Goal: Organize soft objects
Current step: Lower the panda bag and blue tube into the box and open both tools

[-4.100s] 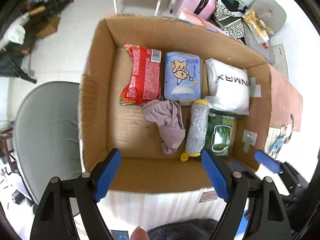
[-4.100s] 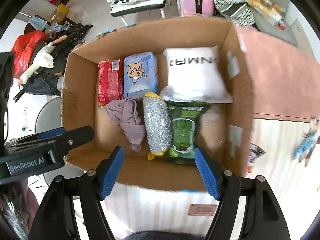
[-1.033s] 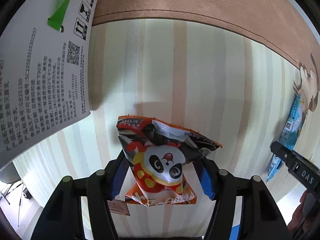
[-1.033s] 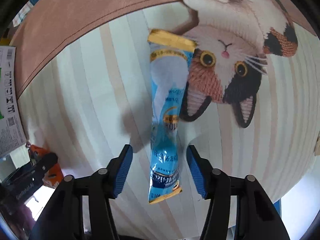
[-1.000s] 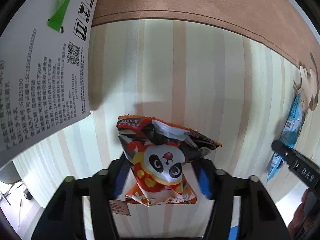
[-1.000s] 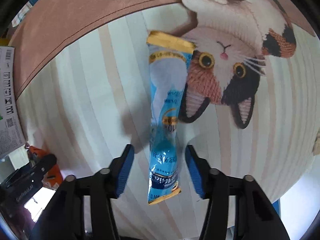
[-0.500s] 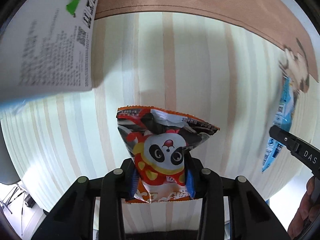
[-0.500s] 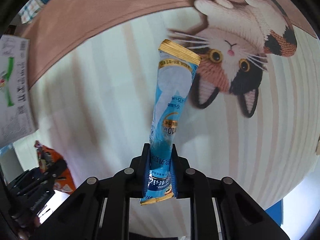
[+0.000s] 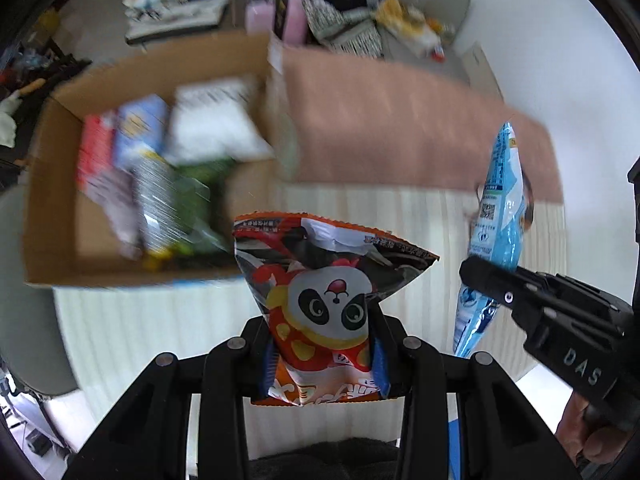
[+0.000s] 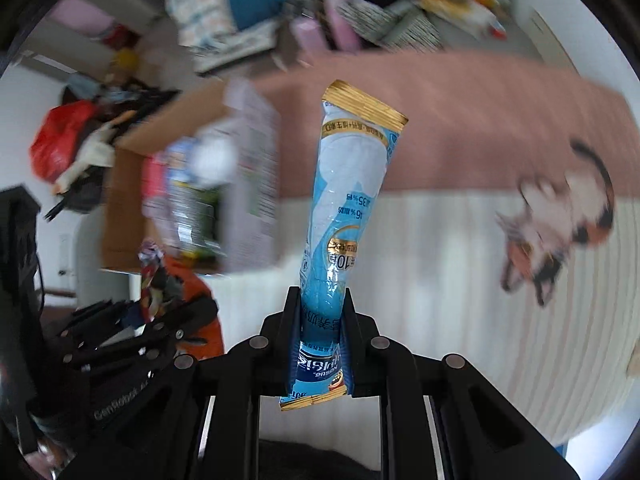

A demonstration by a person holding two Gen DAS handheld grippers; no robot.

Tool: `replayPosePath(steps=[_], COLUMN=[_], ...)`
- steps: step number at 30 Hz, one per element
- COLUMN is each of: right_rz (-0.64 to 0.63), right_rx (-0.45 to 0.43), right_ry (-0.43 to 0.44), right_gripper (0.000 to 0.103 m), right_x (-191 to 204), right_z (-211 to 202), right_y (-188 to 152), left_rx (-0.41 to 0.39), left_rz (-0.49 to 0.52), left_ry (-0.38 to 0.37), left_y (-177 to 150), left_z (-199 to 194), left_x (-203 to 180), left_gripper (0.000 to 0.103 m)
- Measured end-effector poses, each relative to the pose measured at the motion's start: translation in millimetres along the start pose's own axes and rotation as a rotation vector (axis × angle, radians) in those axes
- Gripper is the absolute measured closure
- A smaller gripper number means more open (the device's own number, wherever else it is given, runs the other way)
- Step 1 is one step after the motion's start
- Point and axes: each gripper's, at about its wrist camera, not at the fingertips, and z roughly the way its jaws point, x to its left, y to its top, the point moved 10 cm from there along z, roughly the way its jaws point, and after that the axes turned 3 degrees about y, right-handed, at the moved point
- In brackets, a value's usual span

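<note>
Snacks up, box waiting

Panda snack bag (image 9: 324,312) clamped in my left gripper (image 9: 323,364), blue stick pack (image 10: 344,216) pinched in my right gripper (image 10: 320,344). Both airborne; cardboard box (image 9: 48,216), far left, already part-filled. Dropping them in remains.

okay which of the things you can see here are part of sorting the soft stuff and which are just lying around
Part of the job: panda snack bag in left gripper; blue sachet in right gripper; cardboard box.

Lying about: cat-print mat; red bag; pink case.
</note>
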Motion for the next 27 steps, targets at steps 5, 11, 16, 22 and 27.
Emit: replayPosePath(steps=[5, 11, 16, 22, 27], right_rz=[-0.083, -0.085, -0.087, -0.118, -0.110], right_rx=[-0.037, -0.014, 0.021, 0.058, 0.085], right_ry=[0.006, -0.103, -0.202, -0.317, -0.356], right_gripper=[0.085, 0.085, 0.085, 0.085, 0.085], right_x=[88, 135, 128, 118, 115], right_z=[11, 86, 156, 208, 226], right_y=[34, 54, 56, 60, 59], left_rx=[-0.056, 0.015, 0.118, 0.239, 0.309], left_rz=[-0.028, -0.089, -0.130, -0.149, -0.144], left_ry=[0.111, 0.222, 0.222, 0.207, 0.179], left_y=[28, 44, 39, 37, 31], left_z=[-34, -5, 23, 74, 103], left_x=[92, 192, 237, 271, 281], left_gripper=[0.069, 0.069, 0.069, 0.069, 0.068])
